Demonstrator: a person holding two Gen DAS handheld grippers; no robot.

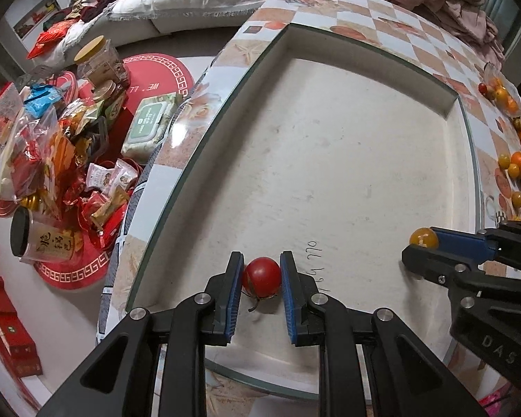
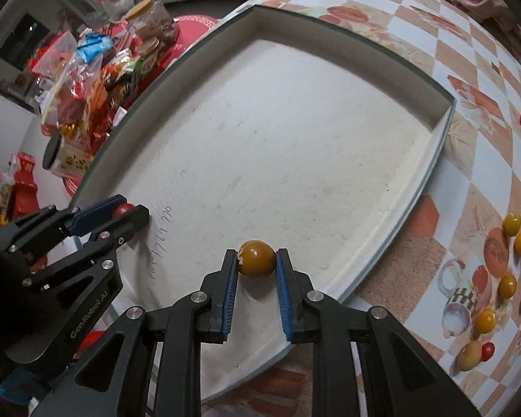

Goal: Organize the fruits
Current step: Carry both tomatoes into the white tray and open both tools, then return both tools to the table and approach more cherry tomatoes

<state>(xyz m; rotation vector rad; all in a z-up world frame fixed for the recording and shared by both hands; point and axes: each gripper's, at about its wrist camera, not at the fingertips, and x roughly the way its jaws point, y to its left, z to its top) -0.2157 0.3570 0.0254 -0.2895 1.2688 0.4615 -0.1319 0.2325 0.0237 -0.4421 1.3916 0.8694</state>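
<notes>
Checkered worktop (image 2: 392, 34) carried the white tray (image 2: 434, 170). Left tongs (image 1: 261, 276) pinched a red tomato (image 1: 261, 276) at 7 o'clock; right tongs (image 2: 257, 260) pinched a yellow tomato (image 2: 257, 259) at 5. Risk: tomatoes rolling across the tray on release.

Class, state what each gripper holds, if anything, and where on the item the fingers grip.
Left gripper pinches a red tomato across its sides; right gripper pinches a yellow-brown tomato likewise.

L hand-held gripper (image 1: 261, 278) pads nearly closed, R hand-held gripper (image 2: 257, 260) likewise, both low
</notes>
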